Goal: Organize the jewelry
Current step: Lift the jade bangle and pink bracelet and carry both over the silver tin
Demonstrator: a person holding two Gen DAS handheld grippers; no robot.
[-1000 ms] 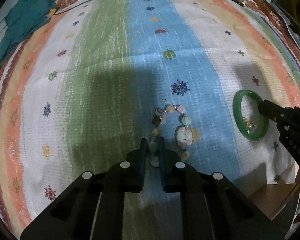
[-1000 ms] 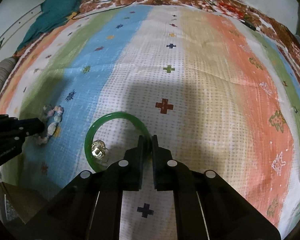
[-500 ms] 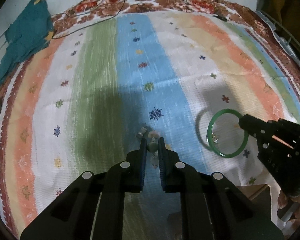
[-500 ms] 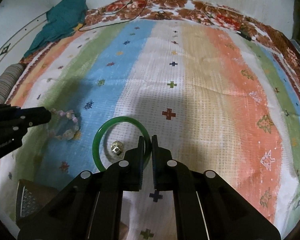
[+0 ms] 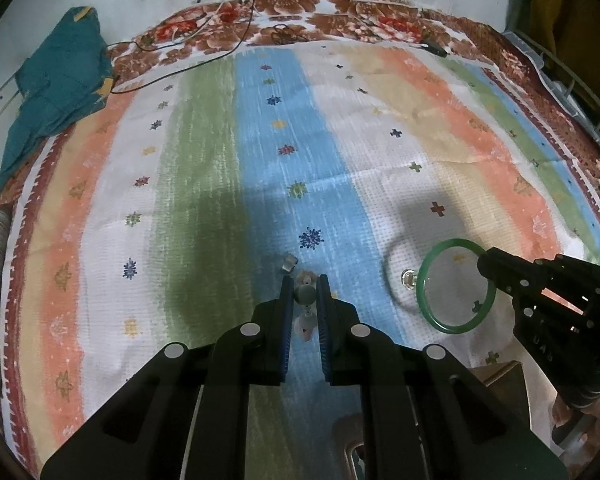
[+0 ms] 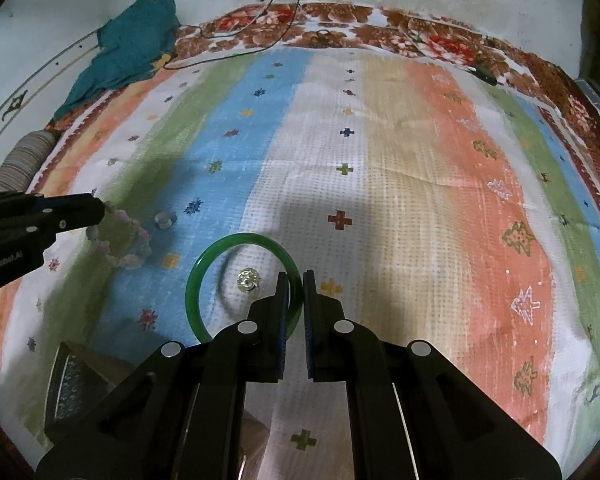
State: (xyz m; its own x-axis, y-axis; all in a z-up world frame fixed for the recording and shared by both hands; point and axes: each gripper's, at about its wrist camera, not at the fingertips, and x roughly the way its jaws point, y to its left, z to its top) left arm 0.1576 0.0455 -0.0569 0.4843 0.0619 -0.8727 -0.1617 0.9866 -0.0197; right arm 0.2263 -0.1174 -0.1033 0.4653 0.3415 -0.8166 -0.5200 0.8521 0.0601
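Jewelry hangs from both our claws above the striped spread (image 5: 380, 168): nearest in the left view, our left gripper (image 5: 305, 294) is pinched narrow on one bead of the bracelet (image 6: 120, 242), the rest of the pastel loop dangling free below the fingers, as the right view shows plainly from the side. Beside it, our right gripper (image 6: 296, 292) is clamped tight on the rim of the green bangle (image 6: 236, 280), which hangs off the cloth and casts its ring of shadow underneath. Two small pieces lie on the spread beneath: a glinting earring (image 6: 247, 280), seen through the bangle's hoop, and a clear ring (image 6: 165, 220) on the blue stripe just past the bracelet. At the near edge we make out a brown box (image 6: 76, 376) with a patterned lining, which we judge to be where the pieces belong, though its inside is mostly hidden. Both items look lifted and ready to carry, so the step in hand seems to be the move to the box. To do it well we would keep both grips firm, since the bracelet is held by a single bead and could slip or swing, travel slowly so that the loop does not sway, keep the two grippers apart to avoid tangling, and lower each piece fully inside before we let go. Farther off, a teal cloth (image 5: 56, 92) and thin black cables (image 5: 228, 28) lie at the floral border.
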